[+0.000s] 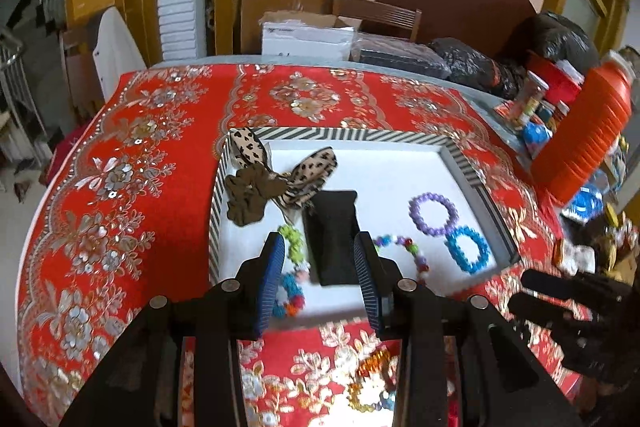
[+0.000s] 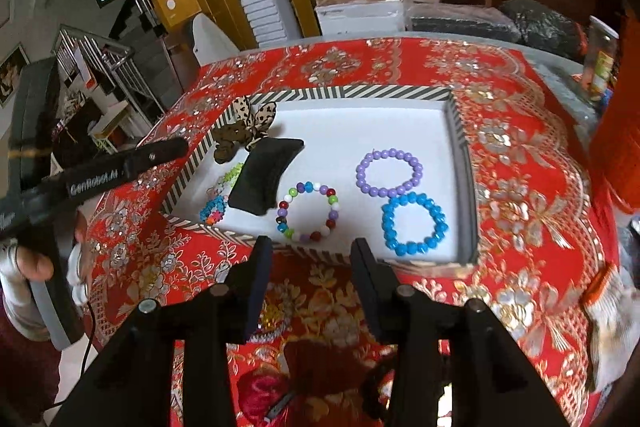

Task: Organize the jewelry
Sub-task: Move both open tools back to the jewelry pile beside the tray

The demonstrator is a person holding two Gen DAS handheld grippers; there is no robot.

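Note:
A striped-rim white tray [image 1: 340, 135] [image 2: 360, 93] sits on the red cloth. In it lie a purple bead bracelet [image 1: 434, 214] [image 2: 389, 173], a blue bracelet [image 1: 468, 249] [image 2: 414, 224], a multicoloured bracelet [image 2: 307, 211] [image 1: 404, 247], a black pouch [image 1: 334, 239] [image 2: 266, 181], a small colourful bracelet [image 2: 214, 207] [image 1: 290, 293] and leopard hair ties [image 1: 280, 171] [image 2: 248, 119]. My left gripper [image 1: 320, 267] is open, empty, over the pouch at the tray's near edge. My right gripper [image 2: 308, 267] is open, empty, just before the tray's near rim.
A gold-orange bracelet [image 1: 372, 383] lies on the cloth near the left gripper. An orange ribbed jug [image 1: 588, 131] and small bottles [image 1: 532, 103] stand at the right. Boxes [image 2: 360, 11] and black bags [image 1: 480, 63] stand behind the table. A dark red item [image 2: 320, 363] lies under the right gripper.

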